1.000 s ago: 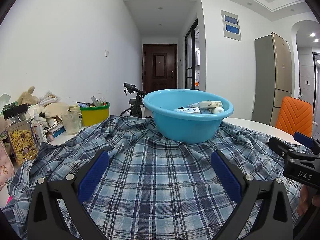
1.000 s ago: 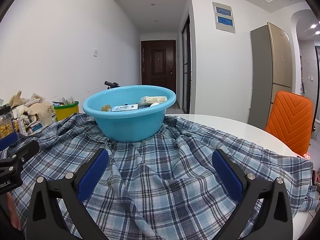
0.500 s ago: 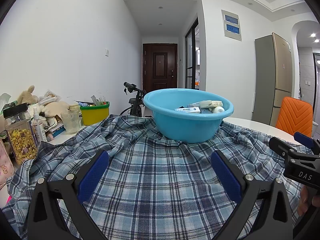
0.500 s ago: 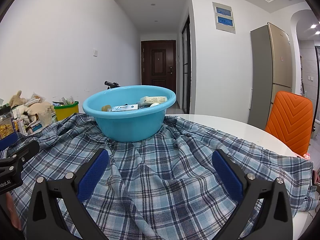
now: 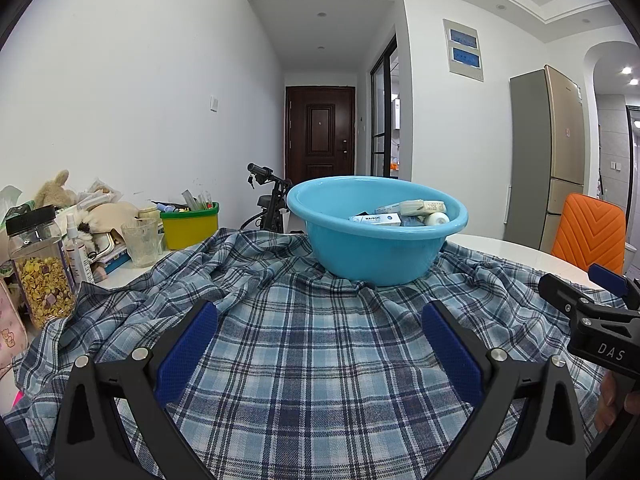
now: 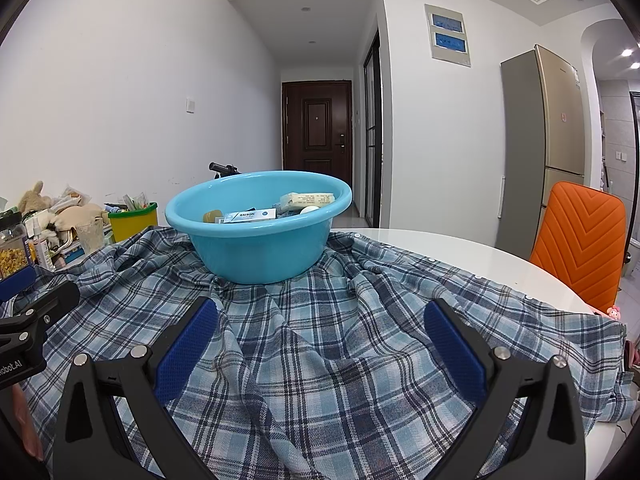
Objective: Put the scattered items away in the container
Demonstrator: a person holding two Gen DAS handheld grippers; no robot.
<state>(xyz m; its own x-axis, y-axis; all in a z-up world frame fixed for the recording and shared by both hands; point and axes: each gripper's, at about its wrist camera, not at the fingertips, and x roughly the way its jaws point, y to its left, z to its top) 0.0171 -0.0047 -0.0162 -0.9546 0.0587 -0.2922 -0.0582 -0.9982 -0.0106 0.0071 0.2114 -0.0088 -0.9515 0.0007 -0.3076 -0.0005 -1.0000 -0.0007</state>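
A light blue plastic basin stands on a crumpled blue plaid cloth on a white table. Inside it lie small boxes, among them a white and blue box, a pale packet and a white round item. My left gripper is open and empty, low over the cloth in front of the basin. My right gripper is open and empty too, beside it; it shows at the right edge of the left wrist view.
At the table's left stand a cereal jar, a spray bottle, a glass cup, a yellow tub and soft toys. An orange chair and a fridge are to the right. A bike handlebar rises behind the basin.
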